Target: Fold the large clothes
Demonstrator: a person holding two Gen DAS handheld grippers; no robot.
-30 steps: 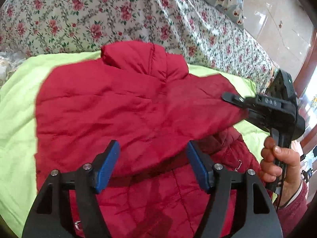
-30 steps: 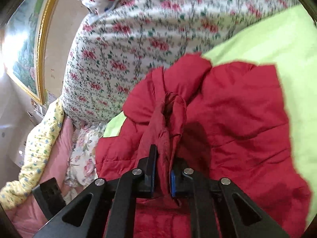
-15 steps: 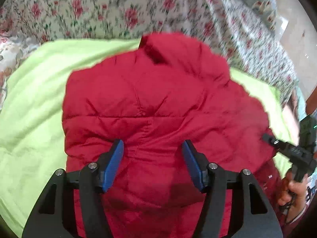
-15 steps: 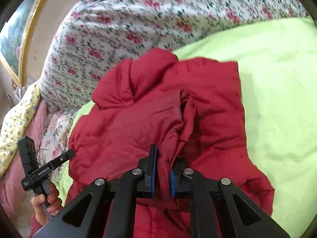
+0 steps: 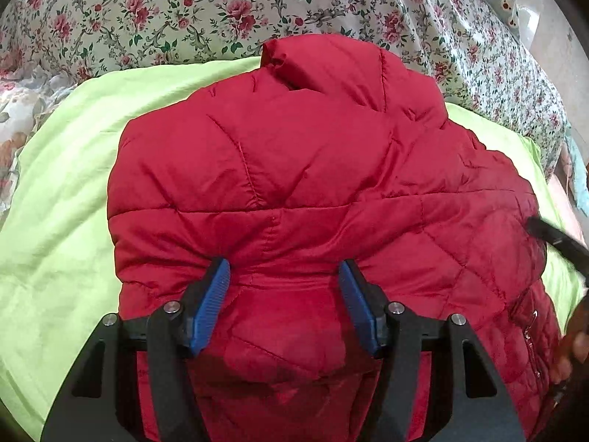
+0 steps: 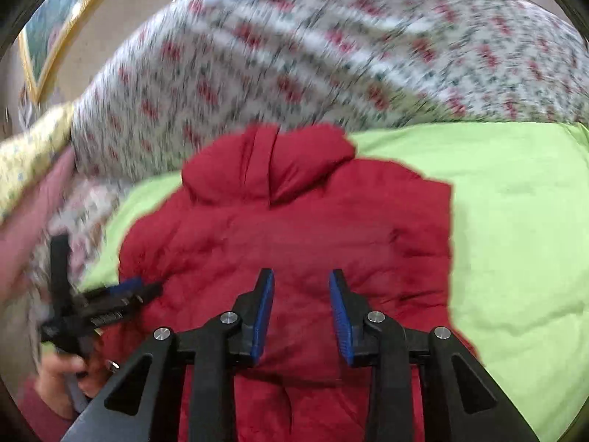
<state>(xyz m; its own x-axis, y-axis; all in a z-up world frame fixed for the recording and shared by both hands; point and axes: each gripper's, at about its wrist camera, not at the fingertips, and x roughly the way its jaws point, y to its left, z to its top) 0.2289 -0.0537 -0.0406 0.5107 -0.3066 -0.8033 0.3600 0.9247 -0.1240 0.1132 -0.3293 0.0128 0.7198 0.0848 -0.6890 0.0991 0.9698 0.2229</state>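
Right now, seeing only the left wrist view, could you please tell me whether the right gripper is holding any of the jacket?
Observer: No. The right gripper has just been opening its jaws, and they grip no part of the red jacket.
Operator: Where is my left gripper from there?
Observer: The left gripper is at the jacket's left edge; whether it touches is too blurred to tell.
Operator: Anything else I lack?
Observer: A gold-framed picture hangs upper left.
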